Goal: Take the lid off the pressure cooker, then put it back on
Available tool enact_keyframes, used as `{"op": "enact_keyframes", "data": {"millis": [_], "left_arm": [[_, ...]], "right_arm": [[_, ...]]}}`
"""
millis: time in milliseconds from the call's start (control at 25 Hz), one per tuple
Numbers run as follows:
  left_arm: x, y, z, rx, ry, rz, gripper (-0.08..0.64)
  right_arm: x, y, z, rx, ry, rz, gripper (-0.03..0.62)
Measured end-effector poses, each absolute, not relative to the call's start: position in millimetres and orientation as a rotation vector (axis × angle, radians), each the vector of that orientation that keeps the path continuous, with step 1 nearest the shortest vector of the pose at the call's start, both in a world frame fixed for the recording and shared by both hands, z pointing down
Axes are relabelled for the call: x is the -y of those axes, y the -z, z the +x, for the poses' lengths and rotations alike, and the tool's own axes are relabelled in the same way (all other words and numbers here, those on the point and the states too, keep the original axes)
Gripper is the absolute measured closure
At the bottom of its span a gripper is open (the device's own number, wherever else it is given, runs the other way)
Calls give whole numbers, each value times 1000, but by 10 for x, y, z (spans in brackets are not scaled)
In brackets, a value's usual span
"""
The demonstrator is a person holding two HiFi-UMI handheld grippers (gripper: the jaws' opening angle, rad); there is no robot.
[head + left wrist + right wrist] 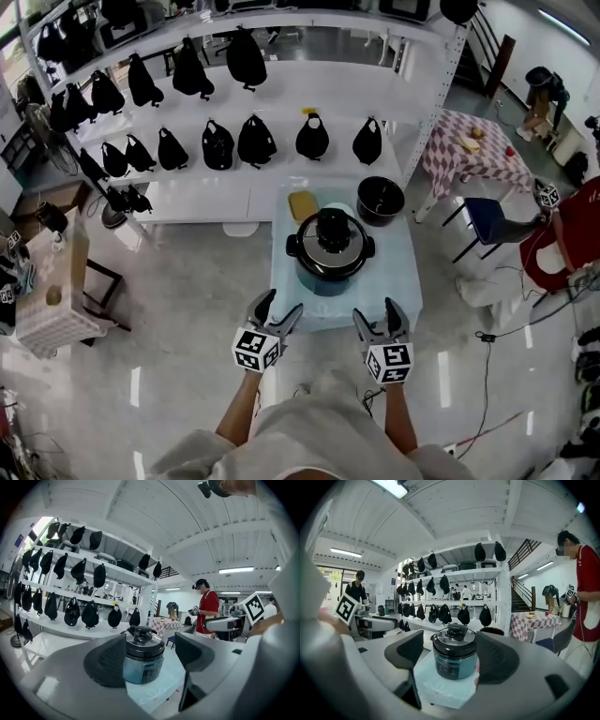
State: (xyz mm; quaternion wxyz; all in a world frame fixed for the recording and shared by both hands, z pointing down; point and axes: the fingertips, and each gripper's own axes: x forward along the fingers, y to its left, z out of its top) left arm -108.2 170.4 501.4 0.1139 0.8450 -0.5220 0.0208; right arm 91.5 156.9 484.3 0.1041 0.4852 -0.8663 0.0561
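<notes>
Pressure cooker (329, 255), lid (331, 231) on, stands on the pale blue table (291, 305) in the head view. Your left gripper (279, 307) and right gripper (377, 315) hover at its near edge, apart from the pot.

Left gripper view: jaws spread, nothing between them, the cooker framed in the gap beyond.

Right gripper view: likewise parted and empty.

The task looks unstarted, with the approach in hand. Next you probably need to bring a gripper onto the lid's top knob and close.

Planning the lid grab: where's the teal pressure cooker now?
Head view: teal pressure cooker stands centred on the pale table, a black pot behind its right side.
</notes>
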Motion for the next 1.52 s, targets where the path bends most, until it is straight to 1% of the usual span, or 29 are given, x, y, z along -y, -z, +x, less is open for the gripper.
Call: {"op": "enact_keyframes", "data": {"millis": [400, 1000, 1200, 1520], "left_arm": [[-978, -5118, -1148, 1521, -72, 2468, 255], [624, -4961, -1104, 1642, -79, 2397, 255], [961, -4942, -1127, 1681, -78, 2367, 255], [1287, -4965, -1176, 1655, -96, 2379, 255]], "right_arm": [[-825, -4941, 846, 2554, -172, 1426, 265], [962, -4782, 927, 2641, -190, 1321, 265], [1298, -4807, 798, 2676, -208, 1243, 267], [1544, -4830, 580, 2701, -244, 1198, 267]]}}
